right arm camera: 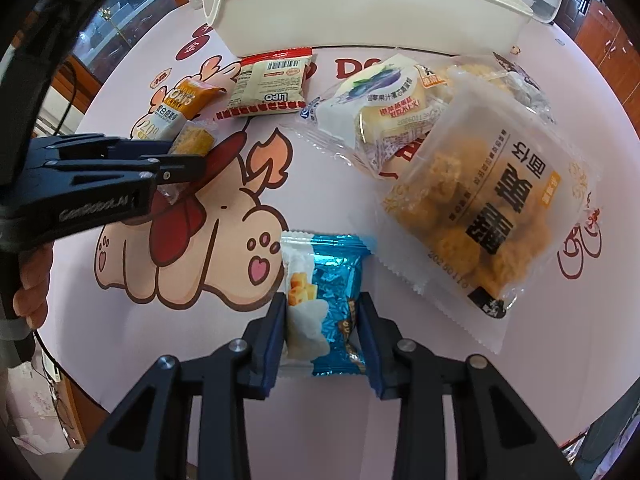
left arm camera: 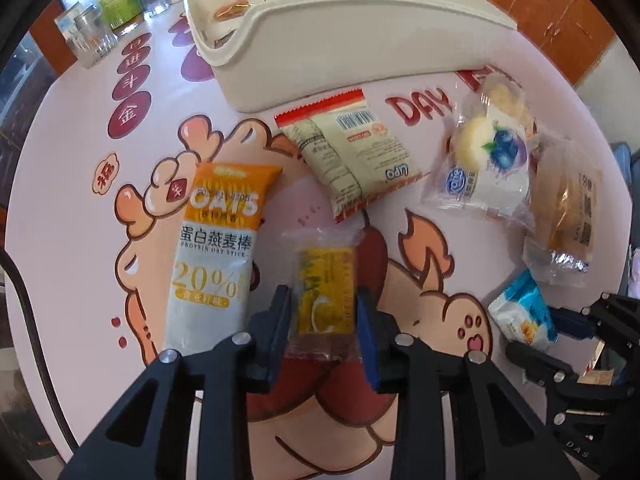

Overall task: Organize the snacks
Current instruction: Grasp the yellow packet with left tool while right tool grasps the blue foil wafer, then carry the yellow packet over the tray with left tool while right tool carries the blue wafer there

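Crinkly glossy foil blue packet (right arm camera: 336, 300), smooth matt cream bin (right arm camera: 360, 20)

Pink cartoon-print table (left arm camera: 80, 200), snack packets (left arm camera: 352, 152) (scattered), cream bin (left arm camera: 328, 60)

We log: right gripper (right arm camera: 324, 334) clamped on blue-and-white snack packet (right arm camera: 322, 304) | left gripper (right arm camera: 192, 168) at left, closed over small yellow packet (right arm camera: 194, 142) | frosted bag of golden puffs (right arm camera: 480, 216) just right of blue packet | cream bin (right arm camera: 360, 20) at far table edge | pink cartoon tabletop (right arm camera: 400, 380).
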Demonstrator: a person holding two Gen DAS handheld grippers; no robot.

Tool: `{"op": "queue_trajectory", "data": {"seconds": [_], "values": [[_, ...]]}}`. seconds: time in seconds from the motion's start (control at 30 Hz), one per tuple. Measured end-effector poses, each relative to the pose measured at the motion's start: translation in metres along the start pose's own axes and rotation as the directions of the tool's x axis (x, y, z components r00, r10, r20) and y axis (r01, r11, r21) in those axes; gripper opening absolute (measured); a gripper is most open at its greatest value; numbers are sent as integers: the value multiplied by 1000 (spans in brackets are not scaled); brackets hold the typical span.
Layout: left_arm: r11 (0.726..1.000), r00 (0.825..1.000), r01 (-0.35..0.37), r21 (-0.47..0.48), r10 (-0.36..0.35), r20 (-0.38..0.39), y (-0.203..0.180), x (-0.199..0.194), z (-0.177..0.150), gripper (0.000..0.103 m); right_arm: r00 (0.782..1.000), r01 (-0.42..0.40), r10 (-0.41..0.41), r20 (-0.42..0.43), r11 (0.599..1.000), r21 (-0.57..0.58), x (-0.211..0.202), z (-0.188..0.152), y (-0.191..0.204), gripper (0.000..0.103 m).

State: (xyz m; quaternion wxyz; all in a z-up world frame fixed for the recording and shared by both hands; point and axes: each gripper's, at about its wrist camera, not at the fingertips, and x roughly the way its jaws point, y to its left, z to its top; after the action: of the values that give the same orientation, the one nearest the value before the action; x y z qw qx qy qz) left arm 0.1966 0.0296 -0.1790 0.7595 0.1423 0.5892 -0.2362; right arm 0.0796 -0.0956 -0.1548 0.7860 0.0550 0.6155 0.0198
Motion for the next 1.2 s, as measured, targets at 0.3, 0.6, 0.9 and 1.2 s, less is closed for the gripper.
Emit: {"op": "queue_trajectory", "data": {"seconds": [0.3, 0.6, 0.9, 1.2], "values": [[999, 1000, -7, -37, 7, 14, -1, 2, 2, 24, 1000, -4, 4, 5, 1000, -15, -2, 1, 1, 27], [996, 998, 31, -87, -26, 58, -10, -28, -4, 24, 997, -37, 40, 69, 999, -36, -35, 15, 0, 26], [993, 982, 62, -102, -43, 184, -25, -90, 21, 24, 981, -59, 62, 186, 998, -26, -92, 62, -21, 25], [995, 951, -5, -103, 37, 308, -27, -151, 77, 24, 935, -41, 58, 350, 998, -55, -166, 136, -42, 25]]}}
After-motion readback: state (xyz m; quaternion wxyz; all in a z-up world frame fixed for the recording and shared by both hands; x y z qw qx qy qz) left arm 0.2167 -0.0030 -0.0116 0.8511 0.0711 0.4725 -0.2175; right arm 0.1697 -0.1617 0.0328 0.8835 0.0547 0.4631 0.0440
